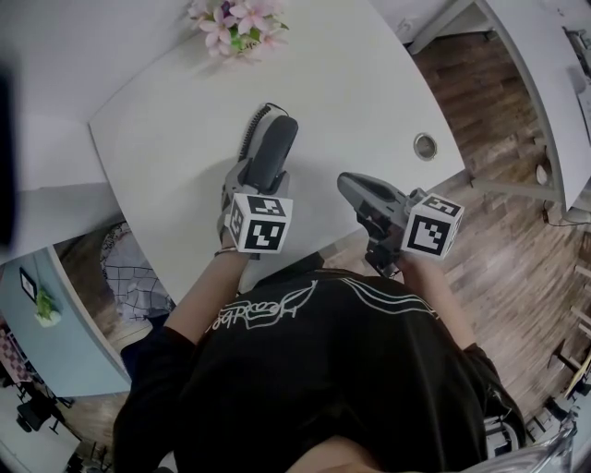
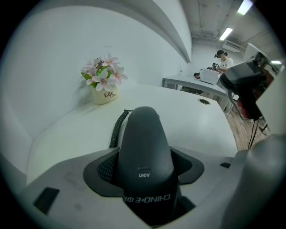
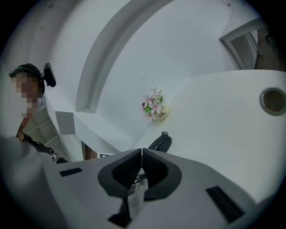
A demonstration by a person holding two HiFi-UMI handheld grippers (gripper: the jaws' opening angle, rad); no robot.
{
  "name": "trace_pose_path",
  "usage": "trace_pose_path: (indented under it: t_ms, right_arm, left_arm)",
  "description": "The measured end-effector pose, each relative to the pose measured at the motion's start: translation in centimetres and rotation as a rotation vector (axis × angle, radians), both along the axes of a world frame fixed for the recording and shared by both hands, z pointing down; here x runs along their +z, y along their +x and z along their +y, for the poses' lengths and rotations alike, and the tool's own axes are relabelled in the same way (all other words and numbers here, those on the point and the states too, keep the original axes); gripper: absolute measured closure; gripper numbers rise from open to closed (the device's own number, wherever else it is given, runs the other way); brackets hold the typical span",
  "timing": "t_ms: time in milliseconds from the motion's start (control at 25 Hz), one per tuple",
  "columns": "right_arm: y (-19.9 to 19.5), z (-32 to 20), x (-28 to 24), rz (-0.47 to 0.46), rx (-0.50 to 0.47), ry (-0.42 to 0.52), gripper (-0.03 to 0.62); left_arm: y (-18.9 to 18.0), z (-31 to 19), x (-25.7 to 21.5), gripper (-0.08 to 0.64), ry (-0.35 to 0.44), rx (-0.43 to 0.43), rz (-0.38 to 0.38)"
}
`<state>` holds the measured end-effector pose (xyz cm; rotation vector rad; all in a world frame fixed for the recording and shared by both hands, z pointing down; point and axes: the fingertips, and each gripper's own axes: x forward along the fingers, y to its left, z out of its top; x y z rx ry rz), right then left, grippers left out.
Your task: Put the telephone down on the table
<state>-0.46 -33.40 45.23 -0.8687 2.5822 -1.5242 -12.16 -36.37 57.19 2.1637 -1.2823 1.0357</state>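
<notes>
The telephone is a dark grey handset [image 1: 274, 146] with a coiled cord [image 1: 249, 129], low over the white table [image 1: 369, 83] near its front edge. My left gripper [image 1: 261, 177] is shut on its near end; in the left gripper view the handset [image 2: 144, 147] fills the gap between both pads [image 2: 105, 167]. Whether it rests on the table I cannot tell. My right gripper [image 1: 349, 183] hangs over the table's front edge to the right, shut and empty, its pads [image 3: 154, 167] together. Its view shows the handset [image 3: 161, 143] ahead.
A small pot of pink flowers [image 1: 238, 23] stands at the table's far edge. A round cable hole [image 1: 425, 146] lies at the right of the table. Wooden floor [image 1: 499, 231] and other white desks lie to the right. People are at a far desk [image 2: 221, 60].
</notes>
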Motion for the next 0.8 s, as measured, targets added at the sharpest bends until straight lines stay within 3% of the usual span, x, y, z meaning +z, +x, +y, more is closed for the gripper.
trace_pose_path:
  t_ms: [200,440,800]
  right_arm:
    - [0.0,0.1,0.1,0.0,-0.006,0.002,0.552]
    - [0.0,0.6,-0.5,-0.011,-0.018,0.015,0.552]
    - [1.8,3.6,-2.3,-0.014,-0.028,0.064,0.552]
  left_arm:
    - [0.5,-0.1,-0.1,0.262,0.009,0.001,0.05]
    - [0.7,-0.1,-1.3,0.224,0.005,0.006,0.179]
    - [-2.0,2.7,-6.3,0.224,0.071,-0.089,0.317]
